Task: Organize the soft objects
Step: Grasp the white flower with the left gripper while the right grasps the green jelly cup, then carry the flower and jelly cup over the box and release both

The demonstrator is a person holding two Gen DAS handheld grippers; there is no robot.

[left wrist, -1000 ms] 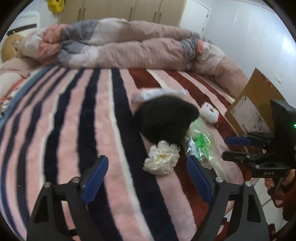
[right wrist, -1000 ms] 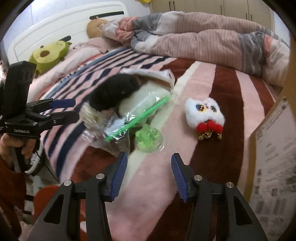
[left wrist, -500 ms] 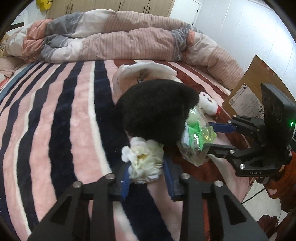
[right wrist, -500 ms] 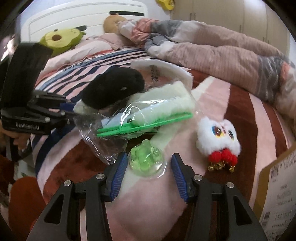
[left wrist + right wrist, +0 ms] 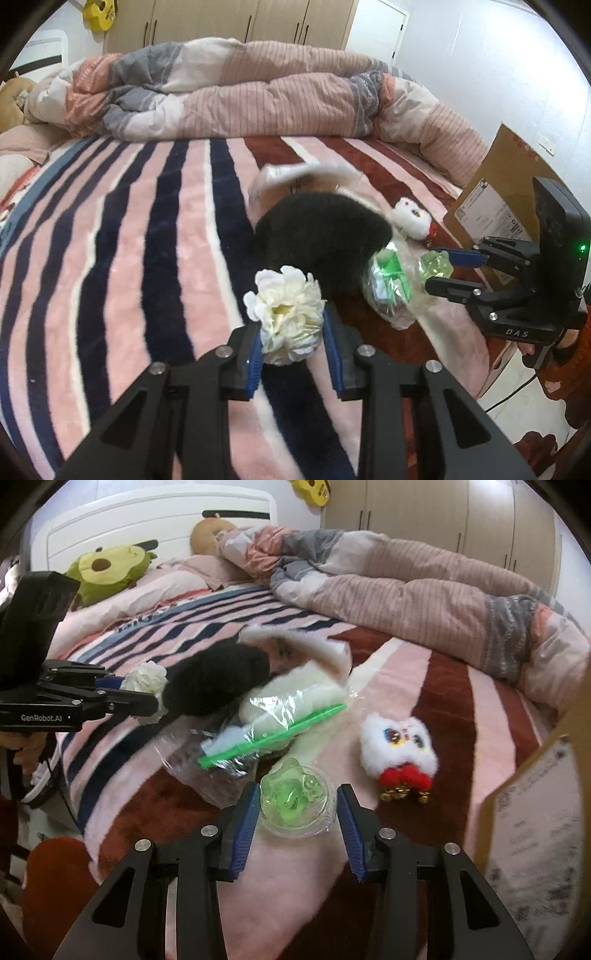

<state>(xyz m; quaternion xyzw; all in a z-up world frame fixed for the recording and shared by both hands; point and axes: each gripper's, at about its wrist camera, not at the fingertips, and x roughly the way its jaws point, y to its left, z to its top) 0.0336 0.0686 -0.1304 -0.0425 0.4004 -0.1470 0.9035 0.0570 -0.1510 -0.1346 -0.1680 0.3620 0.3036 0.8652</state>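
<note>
My left gripper (image 5: 293,352) is shut on a cream fabric flower (image 5: 286,314) and holds it just above the striped blanket; it also shows in the right wrist view (image 5: 146,685). A black fluffy toy (image 5: 321,236) lies behind it. My right gripper (image 5: 293,821) is shut on a clear green squishy toy (image 5: 295,797), which also shows in the left wrist view (image 5: 436,264). A clear bag with a green zip (image 5: 258,734) holding white plush lies beside it. A white owl plush with red pompoms (image 5: 400,746) sits to the right.
The striped fleece blanket (image 5: 110,258) covers the bed. A rolled pink and grey duvet (image 5: 236,96) lies across the far side. A cardboard box (image 5: 506,192) stands at the bed's right edge. A green plush pillow (image 5: 107,568) lies by the white headboard (image 5: 155,513).
My left gripper closed on the cream flower and lifted it off the blanket. My right gripper moved forward and closed on the green squishy toy.
</note>
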